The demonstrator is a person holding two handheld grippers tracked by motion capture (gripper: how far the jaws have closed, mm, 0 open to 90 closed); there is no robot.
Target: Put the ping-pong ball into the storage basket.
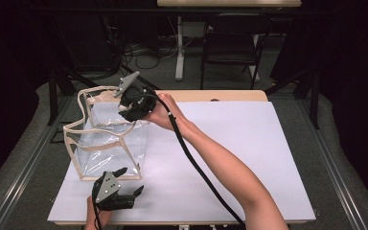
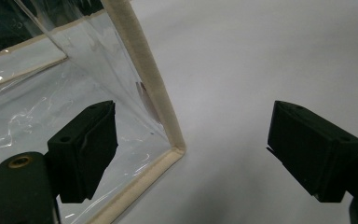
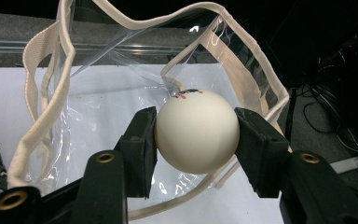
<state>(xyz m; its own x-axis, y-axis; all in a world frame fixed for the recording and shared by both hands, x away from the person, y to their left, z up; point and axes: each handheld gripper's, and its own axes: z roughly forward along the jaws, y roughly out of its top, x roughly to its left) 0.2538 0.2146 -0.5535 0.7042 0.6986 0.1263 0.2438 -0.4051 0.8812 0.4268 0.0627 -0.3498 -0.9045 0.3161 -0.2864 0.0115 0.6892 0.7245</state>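
In the high view, a clear plastic bag with cream fabric trim (image 1: 108,141) is standing upright near the left edge of a white table sheet (image 1: 249,158). The right gripper (image 1: 124,106) is hovering at the bag's far upper rim, just above its open mouth, and the person's forearm is stretching across the sheet towards it. The left gripper (image 1: 130,184) is resting low at the bag's near bottom corner, with its jaws spread apart.

In the left gripper view, the jaws are standing wide with nothing between the pads. One jaw is lying in front of the bag's clear wall and the other is well out over the bare sheet, while the bag's trimmed corner (image 2: 175,148) is sitting between them, touching neither as far as I can tell.

In the right gripper view, the jaws are clamping a smooth cream-white ball with small dark and red markings (image 3: 196,131), a pad pressing on each side. The ball is hanging just above the bag's open mouth (image 3: 135,70), with the cream rim looping around behind it.

The step in hand looks like dropping the ball into the bag. The next move probably calls for carrying the ball lower past the rim, then opening the jaws, while the left gripper steadies the corner so the soft bag does not tip.
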